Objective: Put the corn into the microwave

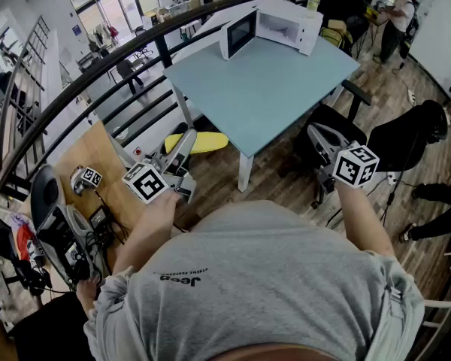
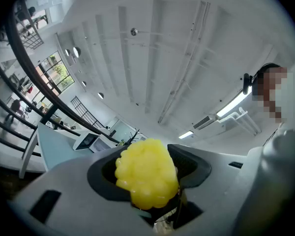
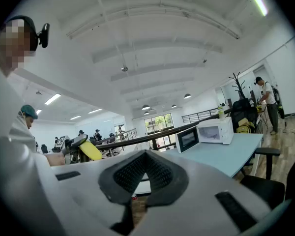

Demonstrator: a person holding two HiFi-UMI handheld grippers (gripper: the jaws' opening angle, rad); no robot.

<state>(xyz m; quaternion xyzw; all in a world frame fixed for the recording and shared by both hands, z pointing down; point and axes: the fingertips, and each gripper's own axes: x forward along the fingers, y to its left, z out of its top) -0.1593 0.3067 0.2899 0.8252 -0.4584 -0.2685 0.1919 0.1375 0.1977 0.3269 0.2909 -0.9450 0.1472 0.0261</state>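
The yellow corn (image 1: 201, 142) sticks out sideways from my left gripper (image 1: 185, 139), which is shut on it. I hold it low, in front of the near left corner of the light blue table (image 1: 263, 89). In the left gripper view the corn (image 2: 146, 173) fills the gap between the dark pads. The white microwave (image 1: 274, 27) stands at the table's far edge with its door (image 1: 238, 33) swung open to the left. My right gripper (image 1: 314, 131) hovers by the table's near right side, shut and holding nothing; its pads meet in the right gripper view (image 3: 142, 173).
A black curved railing (image 1: 98, 77) runs behind the table on the left. A black office chair (image 1: 327, 130) stands at the table's right corner. At the left is a wooden desk (image 1: 86, 156) with gear. A person (image 1: 395, 17) stands far back right.
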